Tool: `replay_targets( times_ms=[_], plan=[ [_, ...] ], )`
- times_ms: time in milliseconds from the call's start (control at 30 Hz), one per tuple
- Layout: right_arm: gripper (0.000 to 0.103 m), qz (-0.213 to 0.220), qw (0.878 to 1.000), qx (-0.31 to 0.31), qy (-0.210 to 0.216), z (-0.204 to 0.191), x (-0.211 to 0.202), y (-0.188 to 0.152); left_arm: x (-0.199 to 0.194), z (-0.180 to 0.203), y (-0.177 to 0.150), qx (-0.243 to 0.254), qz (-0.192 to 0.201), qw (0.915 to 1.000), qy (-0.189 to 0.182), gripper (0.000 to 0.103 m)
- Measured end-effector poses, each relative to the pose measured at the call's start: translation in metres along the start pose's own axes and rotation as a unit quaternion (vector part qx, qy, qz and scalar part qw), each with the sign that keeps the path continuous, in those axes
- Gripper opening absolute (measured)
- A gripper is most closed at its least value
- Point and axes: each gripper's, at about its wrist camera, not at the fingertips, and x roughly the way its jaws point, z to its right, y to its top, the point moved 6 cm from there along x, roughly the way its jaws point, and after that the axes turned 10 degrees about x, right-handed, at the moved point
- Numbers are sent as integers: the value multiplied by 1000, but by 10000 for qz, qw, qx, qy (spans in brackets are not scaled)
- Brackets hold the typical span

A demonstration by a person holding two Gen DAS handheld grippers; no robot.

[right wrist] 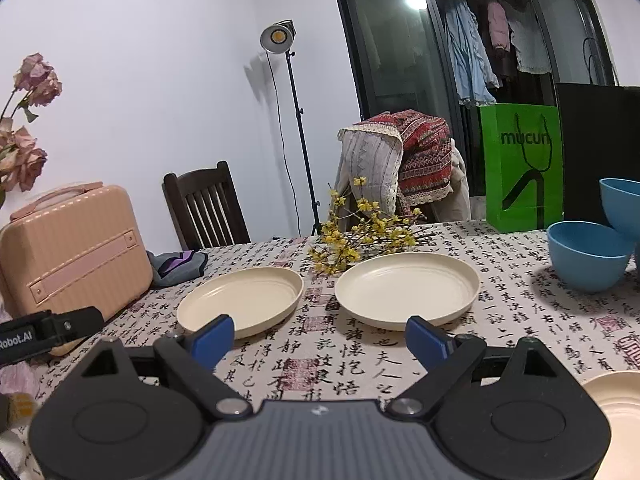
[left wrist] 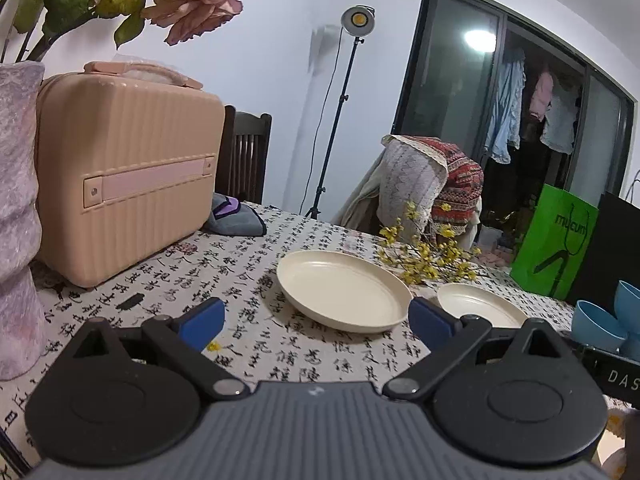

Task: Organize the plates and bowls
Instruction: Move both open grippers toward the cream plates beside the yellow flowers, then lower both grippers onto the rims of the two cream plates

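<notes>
While both cream plates [right wrist: 240,300] lie flat, rims up, side by side, apart

pink suitcase [left wrist: 128,176] | yellow flower sprig [right wrist: 360,236] | green bag [right wrist: 520,164] | lamp stand [right wrist: 296,120]

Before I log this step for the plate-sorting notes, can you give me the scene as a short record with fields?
surface: table with a calligraphy-print cloth
plates: two cream plates side by side, left plate and right plate, apart, both empty; part of a third plate at the near right edge
bowls: blue bowl upright at the right, a second bowl tilted against it
left gripper: open, holding nothing
right gripper: open, holding nothing
other: pink case, yellow flowers, green bag
</notes>
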Motion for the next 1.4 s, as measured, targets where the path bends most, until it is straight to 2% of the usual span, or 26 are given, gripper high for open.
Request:
replay_targets(
  times_ms=[333, 933, 1400],
  plan=[
    [93, -66, 9999, 81, 81, -22, 34, 7, 30, -15, 14, -123, -59, 9998, 107, 100],
    [92, -109, 9997, 217, -52, -41, 91, 30, 86, -34, 47, -313, -86, 9988, 377, 100],
    [92, -214, 9994, 247, -115, -55, 155, 38, 154, -49, 50, -600, -442, 9950, 671, 100]
  ],
)
